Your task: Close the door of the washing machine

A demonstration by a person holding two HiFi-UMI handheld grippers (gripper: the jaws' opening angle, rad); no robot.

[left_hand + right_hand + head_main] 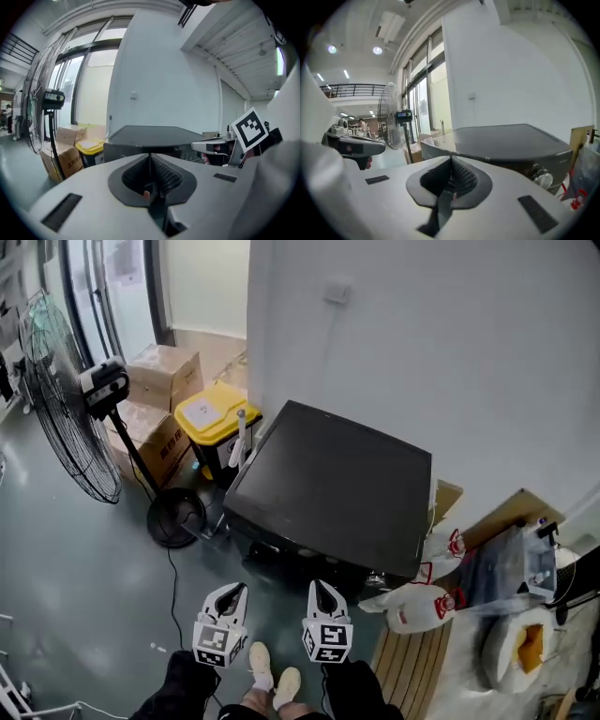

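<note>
The dark washing machine (337, 488) stands against the white wall, and from the head view I see only its flat top. Its front and door are hidden below that top edge. In the right gripper view the machine (511, 140) shows a silver knob (541, 177) on its front. The left gripper view shows the machine (150, 136) straight ahead. My left gripper (232, 592) and right gripper (322, 587) hover side by side just in front of the machine, above the floor. Both are shut with nothing held, and their jaws meet at the tips in each gripper view.
A standing fan (66, 409) with a round base is at the left. A yellow-lidded bin (214, 418) and cardboard boxes (164, 376) sit behind the machine's left side. White bags and a jug (417, 607) lie on a wooden pallet (412, 671) at the right. A person's shoes (272, 676) are below the grippers.
</note>
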